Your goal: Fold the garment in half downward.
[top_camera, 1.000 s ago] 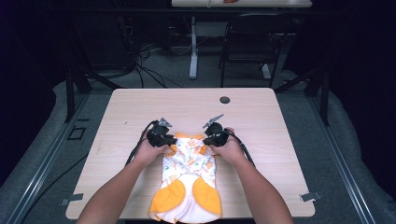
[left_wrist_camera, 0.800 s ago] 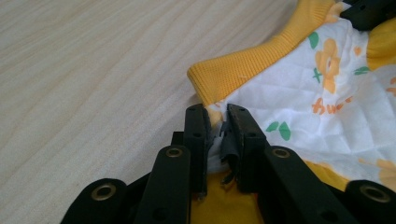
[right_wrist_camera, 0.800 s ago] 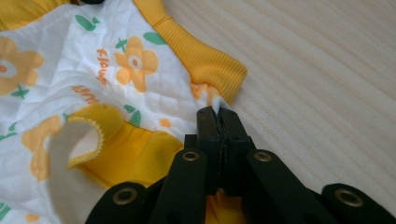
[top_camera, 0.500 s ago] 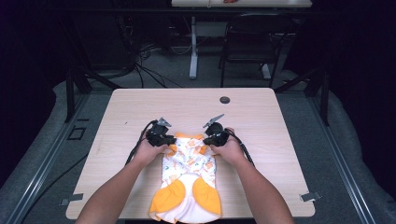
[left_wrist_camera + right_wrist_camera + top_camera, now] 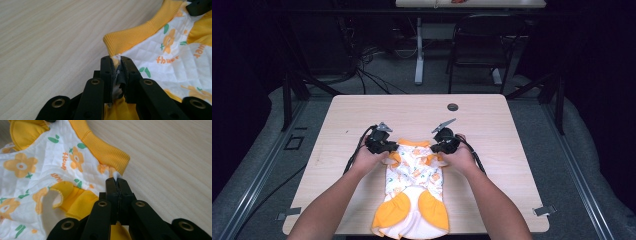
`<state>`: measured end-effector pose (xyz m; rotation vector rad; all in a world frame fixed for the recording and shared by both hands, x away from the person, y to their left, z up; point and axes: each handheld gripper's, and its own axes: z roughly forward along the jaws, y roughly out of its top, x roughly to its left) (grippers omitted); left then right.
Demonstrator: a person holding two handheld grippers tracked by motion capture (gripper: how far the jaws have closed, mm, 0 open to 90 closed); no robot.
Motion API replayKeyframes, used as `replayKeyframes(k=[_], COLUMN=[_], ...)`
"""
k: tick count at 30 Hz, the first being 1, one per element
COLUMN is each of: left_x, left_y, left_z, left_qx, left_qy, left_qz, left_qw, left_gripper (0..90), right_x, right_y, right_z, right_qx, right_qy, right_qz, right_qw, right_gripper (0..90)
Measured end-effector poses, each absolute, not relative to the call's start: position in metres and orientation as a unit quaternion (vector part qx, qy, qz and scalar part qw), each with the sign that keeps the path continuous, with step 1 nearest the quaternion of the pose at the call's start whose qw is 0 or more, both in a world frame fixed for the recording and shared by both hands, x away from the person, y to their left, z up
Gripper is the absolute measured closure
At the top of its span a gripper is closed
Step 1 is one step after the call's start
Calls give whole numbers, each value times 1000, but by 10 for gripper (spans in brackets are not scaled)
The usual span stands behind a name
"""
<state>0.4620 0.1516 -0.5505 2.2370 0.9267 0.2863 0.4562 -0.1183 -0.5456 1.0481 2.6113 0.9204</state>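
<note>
On the table: a small white quilted garment with orange flowers and yellow trim lay flat on the pale wooden table, its collar pointing away from the person and its 2 yellow rounded flaps at the near edge.

Left gripper: the left gripper was clamped on the garment's shoulder corner, just below the ribbed yellow collar, with white fabric pinched between its 2 black jaws.

Right gripper: the right gripper was closed tight on the opposite shoulder corner of the garment, a tip of white cloth poking out past the jaw tips beside the ribbed collar.

Against the earlier frame: the left jaws had just been closing, and the fabric sat between them; the right jaws were already all but closed and tightened only slightly.

Hands: from above, the left gripper and the right gripper sat at the same 2 corners as 1 second earlier, with neither hand visibly shifted.

Garment's place: it had not moved across the table since the earlier frames, lying at the middle of the near half, between the person's 2 forearms.

Sleeve: a ruffled yellow armhole lay just beside the right gripper's jaws.

Far side: a dark round grommet sat in the tabletop, well apart from the garment.
</note>
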Motion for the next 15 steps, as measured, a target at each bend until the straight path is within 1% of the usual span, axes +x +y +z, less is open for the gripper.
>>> replayKeyframes(k=[7, 15], left_x=[461, 459], left_y=[152, 153], left_z=[-538, -523], left_qx=[859, 855], left_qy=[350, 344], left_qz=[115, 123], left_qw=[355, 367], left_gripper=[809, 809], right_x=[454, 451], right_y=[-122, -125], right_z=[-527, -516], right_qx=[343, 344], right_qy=[878, 869], right_qz=[317, 337], right_qw=[103, 114], right_gripper=[892, 893])
